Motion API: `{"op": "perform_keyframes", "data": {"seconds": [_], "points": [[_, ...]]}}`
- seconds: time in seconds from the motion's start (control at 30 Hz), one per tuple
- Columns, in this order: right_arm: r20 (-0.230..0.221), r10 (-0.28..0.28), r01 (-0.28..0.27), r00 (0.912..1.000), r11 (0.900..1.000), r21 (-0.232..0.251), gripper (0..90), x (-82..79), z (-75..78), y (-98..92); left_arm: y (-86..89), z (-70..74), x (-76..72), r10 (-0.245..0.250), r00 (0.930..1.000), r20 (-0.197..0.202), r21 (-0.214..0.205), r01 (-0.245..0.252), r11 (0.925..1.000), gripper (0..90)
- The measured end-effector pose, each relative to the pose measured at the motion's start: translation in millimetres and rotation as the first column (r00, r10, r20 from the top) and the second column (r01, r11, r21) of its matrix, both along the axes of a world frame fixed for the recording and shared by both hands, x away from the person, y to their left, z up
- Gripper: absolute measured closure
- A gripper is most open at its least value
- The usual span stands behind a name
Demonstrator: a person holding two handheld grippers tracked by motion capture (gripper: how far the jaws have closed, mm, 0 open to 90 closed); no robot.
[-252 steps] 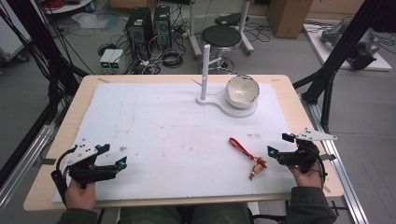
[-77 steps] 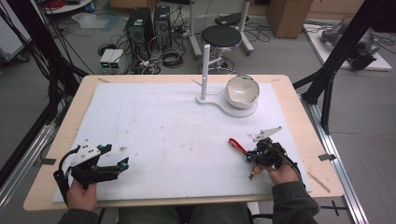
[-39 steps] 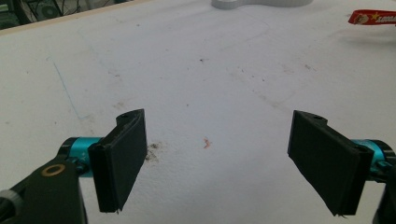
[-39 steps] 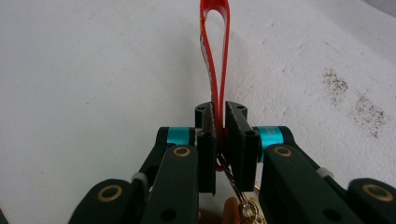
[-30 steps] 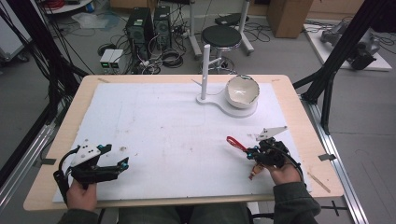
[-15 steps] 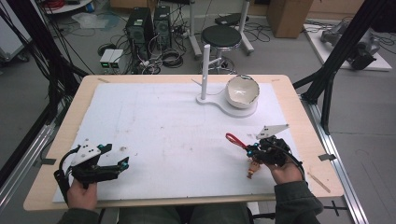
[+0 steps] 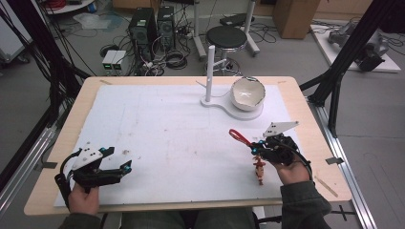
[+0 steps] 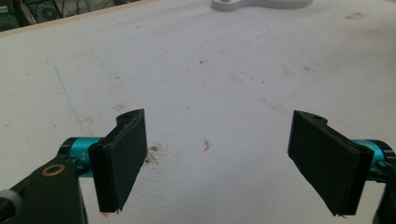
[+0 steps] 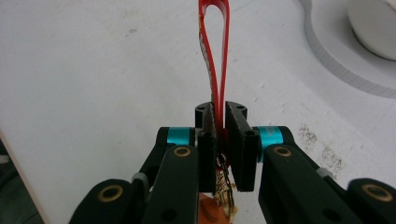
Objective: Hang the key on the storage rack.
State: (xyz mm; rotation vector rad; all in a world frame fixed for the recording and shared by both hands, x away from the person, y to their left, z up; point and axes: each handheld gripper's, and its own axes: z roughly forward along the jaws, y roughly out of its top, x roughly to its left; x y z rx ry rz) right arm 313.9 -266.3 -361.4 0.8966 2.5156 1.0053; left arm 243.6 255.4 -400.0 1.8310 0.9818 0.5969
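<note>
your right gripper (image 7: 256,151) is sitting at about four o'clock on the white mat (image 7: 157,124), and its jaws are closing tight on a red strap loop (image 7: 237,137). in the right gripper view you are seeing the two black pads pressing the red strap (image 9: 215,60) flat between them, with the loop sticking out past the tips toward twelve o'clock. just behind the pads, at six o'clock in that view, a small orange and brass trinket (image 9: 219,205) is hanging from the strap on thin wire. from the high view the same trinket (image 7: 259,170) is dangling below the gripper, toward six o'clock, and i cannot tell whether its bottom end is touching the mat. the grey three-cornered plate on top of the gripper is pointing toward one o'clock.

your left gripper (image 7: 125,168) is resting at about eight o'clock on the mat, well apart from the strap. its jaws are standing wide open with nothing between them; in the left gripper view the two black pads (image 8: 122,158) are framing bare, slightly stained mat.

toward twelve o'clock from your right hand (image 7: 291,167), a white bowl (image 7: 247,93) is sitting on a white stand base (image 7: 217,101) with an upright white post (image 7: 210,67) just beside it at its nine o'clock. bowl and strap are well apart.
</note>
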Motion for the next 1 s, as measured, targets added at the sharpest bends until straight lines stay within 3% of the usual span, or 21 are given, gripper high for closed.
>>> {"op": "perform_keyframes", "data": {"seconds": [0.43, 1.0], "points": [[0.036, 0.005, -0.006, 0.9993, 0.9992, 0.041, 82.9, 1.9, 20.0, 0.9, 0.0, 0.1, -0.2, 0.000, 1.0000, -0.001, 0.006, 0.000, 1.0000, 20.3], [0.080, 0.024, -0.028, 0.9965, 0.9983, 0.050, 83.0, 11.1, 49.5, 15.0, -0.3, 0.2, -0.4, 0.000, 1.0000, 0.001, 0.004, 0.000, 1.0000, 20.3]]}}
